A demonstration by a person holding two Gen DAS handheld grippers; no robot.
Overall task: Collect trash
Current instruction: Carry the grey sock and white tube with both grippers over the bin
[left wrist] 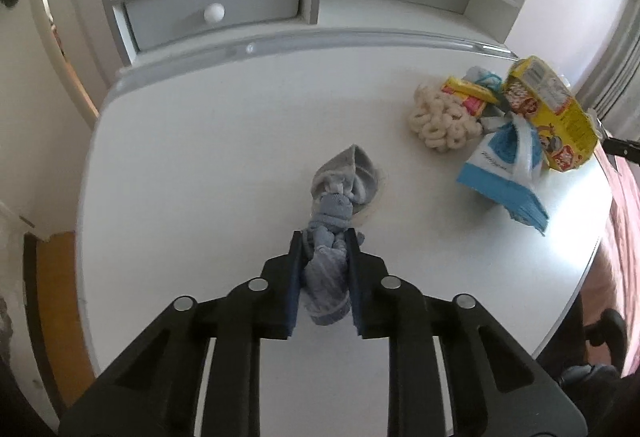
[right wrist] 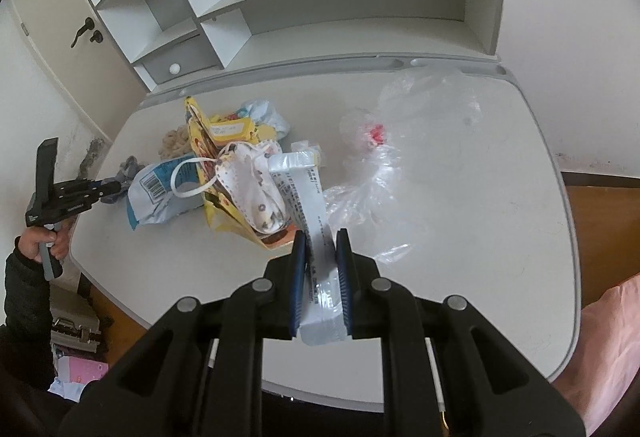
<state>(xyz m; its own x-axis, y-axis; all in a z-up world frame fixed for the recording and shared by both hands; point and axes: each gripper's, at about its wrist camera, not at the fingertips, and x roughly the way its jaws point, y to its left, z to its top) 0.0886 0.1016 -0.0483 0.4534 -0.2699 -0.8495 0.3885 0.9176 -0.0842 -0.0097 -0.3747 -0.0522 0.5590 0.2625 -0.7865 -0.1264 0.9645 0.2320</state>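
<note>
White desk (left wrist: pixel 200 141), trash pile (left wrist: pixel 500 125) beside sock (left wrist: pixel 340 193)

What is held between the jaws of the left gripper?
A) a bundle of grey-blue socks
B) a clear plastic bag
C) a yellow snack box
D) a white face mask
A: in the left wrist view the left gripper has its jaws closed on the bundle of grey-blue socks, on the white table.
</note>
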